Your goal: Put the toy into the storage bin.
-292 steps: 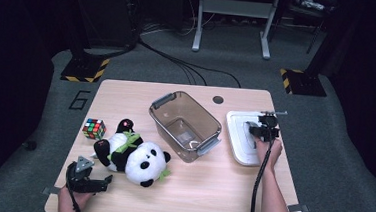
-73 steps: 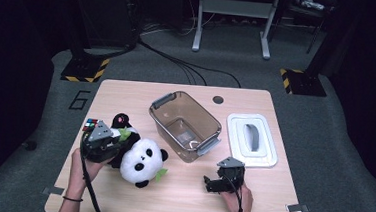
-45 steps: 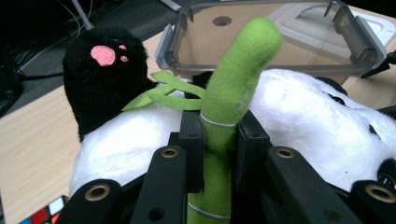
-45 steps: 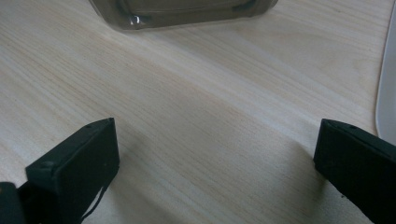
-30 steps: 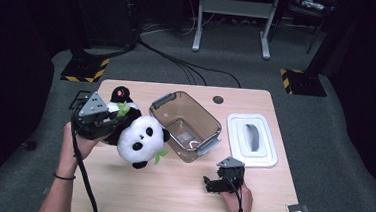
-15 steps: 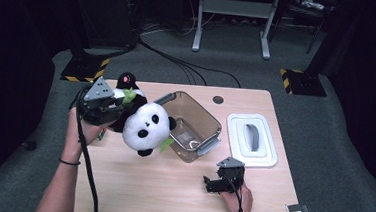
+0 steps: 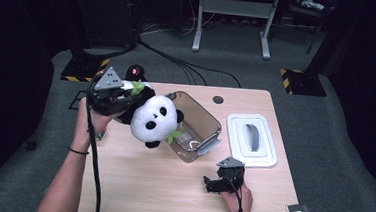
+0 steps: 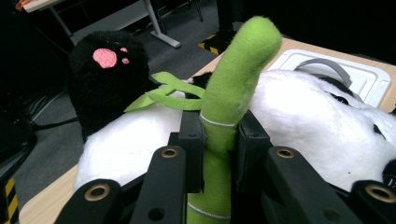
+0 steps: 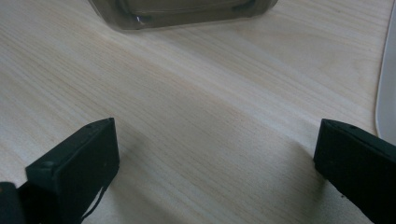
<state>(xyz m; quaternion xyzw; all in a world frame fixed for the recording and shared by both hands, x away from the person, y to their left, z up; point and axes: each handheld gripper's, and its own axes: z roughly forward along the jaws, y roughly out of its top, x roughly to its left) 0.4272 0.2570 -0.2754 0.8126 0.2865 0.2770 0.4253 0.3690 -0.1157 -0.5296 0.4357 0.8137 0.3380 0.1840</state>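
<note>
A plush panda [image 7: 153,116] hangs in the air over the left rim of a clear plastic bin [image 7: 198,132]. My left gripper [image 7: 124,97] is shut on the panda's green bamboo stalk [image 8: 223,121], which rises between the jaws. The panda's white body [image 8: 299,121] and black foot with a pink paw print [image 8: 106,74] lie just beyond. My right gripper [image 7: 209,182] rests low on the table near the front, jaws wide apart over bare wood [image 9: 210,130], with nothing between them.
A white lid with a grey handle [image 7: 252,139] lies right of the bin. A small cube [image 7: 99,135] peeks out by the left hand. The bin's near wall [image 9: 187,11] shows at the top of the right gripper view.
My left gripper has lifted the panda off the table and carried it up and right toward the bin. The right gripper has stayed still near the front edge.
</note>
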